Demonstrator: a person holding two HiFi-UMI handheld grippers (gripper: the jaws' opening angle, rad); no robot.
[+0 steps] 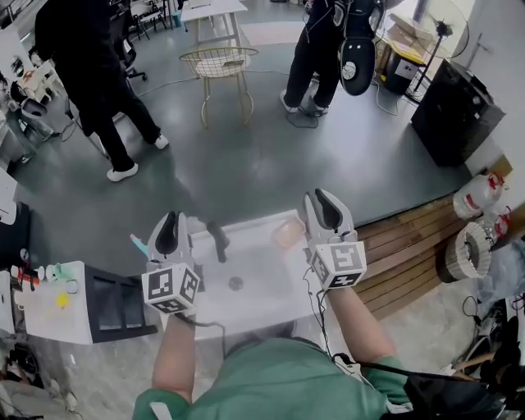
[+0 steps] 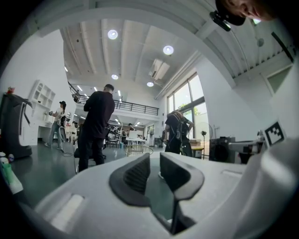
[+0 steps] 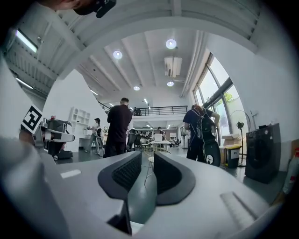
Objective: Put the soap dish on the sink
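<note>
Above the person's green shirt (image 1: 279, 377), the left gripper (image 1: 170, 220) and right gripper (image 1: 320, 202) hover over the white sink (image 1: 264, 283), both empty with jaws narrowly apart, and the pinkish soap dish (image 1: 289, 234) sits on the sink's far rim, just left of the right gripper, likely the nearer of the 2.

Glossy grey concrete floor (image 1: 246, 156). Landmark: gold wire-frame chair (image 1: 218, 64). White table (image 1: 212, 10) just behind it. Black box cabinet (image 1: 455, 102) well to its right, wooden slat decking (image 1: 410, 246) nearer the camera on that side. Tall windows (image 3: 212, 100) right of the chair, round ceiling lights (image 3: 171, 44) lit above.
</note>
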